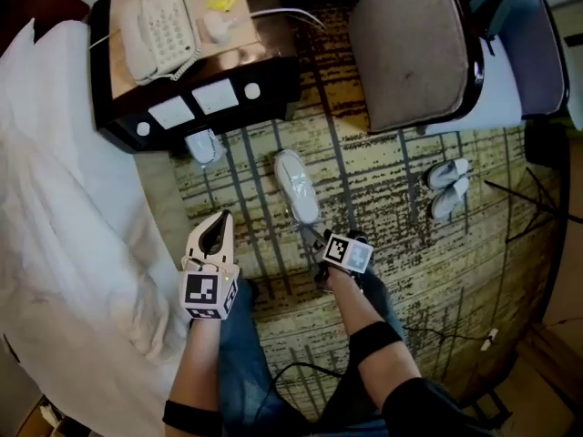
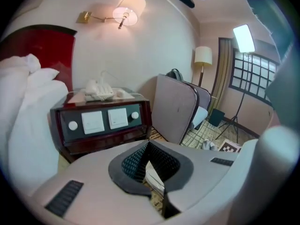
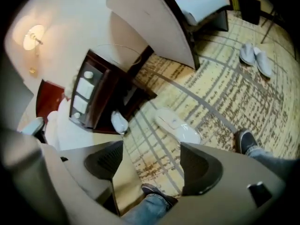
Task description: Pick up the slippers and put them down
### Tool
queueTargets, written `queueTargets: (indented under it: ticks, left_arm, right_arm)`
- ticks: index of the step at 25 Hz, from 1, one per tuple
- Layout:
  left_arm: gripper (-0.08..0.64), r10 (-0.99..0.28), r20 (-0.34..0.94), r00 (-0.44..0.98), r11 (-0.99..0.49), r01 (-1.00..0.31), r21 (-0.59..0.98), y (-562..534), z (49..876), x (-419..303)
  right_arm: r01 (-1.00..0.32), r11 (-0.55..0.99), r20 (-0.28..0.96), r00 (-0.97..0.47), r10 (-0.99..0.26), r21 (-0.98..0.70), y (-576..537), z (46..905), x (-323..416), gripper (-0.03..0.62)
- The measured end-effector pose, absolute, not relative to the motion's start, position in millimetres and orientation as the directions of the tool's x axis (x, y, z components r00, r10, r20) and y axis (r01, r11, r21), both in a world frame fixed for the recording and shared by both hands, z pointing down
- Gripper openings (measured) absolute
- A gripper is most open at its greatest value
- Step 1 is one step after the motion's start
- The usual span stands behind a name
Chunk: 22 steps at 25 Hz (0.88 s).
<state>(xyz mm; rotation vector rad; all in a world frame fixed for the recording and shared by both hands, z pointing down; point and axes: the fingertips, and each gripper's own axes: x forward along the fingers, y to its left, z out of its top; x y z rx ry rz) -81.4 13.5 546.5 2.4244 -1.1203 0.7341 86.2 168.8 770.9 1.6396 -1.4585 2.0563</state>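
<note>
Head view: left claw [image 1: 221, 218] pressed together; right claw [image 1: 317, 238] spread near oval white slipper [image 1: 297, 187].

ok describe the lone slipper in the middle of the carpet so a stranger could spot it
Start at the dark nightstand beside the bed and look onto the patterned carpet before it. The slipper lies alone in the open; a second slipper is tucked against the nightstand's foot, and a pair sits together by the chair.

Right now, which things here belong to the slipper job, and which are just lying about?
Job: middle slipper; left slipper; slipper pair.
Lying about: telephone; nightstand; chair; bed.
</note>
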Motion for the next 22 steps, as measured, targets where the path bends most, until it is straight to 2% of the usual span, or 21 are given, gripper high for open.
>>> queueTargets:
  ticks: [3,11,12,22]
  left_arm:
    - [0.002,-0.598,0.588,0.545,-0.601,-0.790,0.121,21,474,-79]
    - [0.002,-0.641,0.553,0.532,-0.575,-0.810,0.113,44,302,-77]
    - [0.002,-0.646,0.549,0.531,-0.575,-0.811,0.108,46,287,-78]
    - [0.002,-0.730,0.510,0.455,-0.510,-0.859,0.036,56,187,-125]
  right_arm:
    - [-0.688,-0.355,0.755,-0.449,-0.477,-0.633,140,676,93,0.366]
    - [-0.807,-0.030,0.640,-0.445,-0.626,-0.590,84,424,141,0.032]
    - [-0.819,0.012,0.622,-0.446,-0.643,-0.574,78,397,144,0.005]
    - [-0.887,0.362,0.543,-0.462,-0.701,-0.288,53,222,130,0.000]
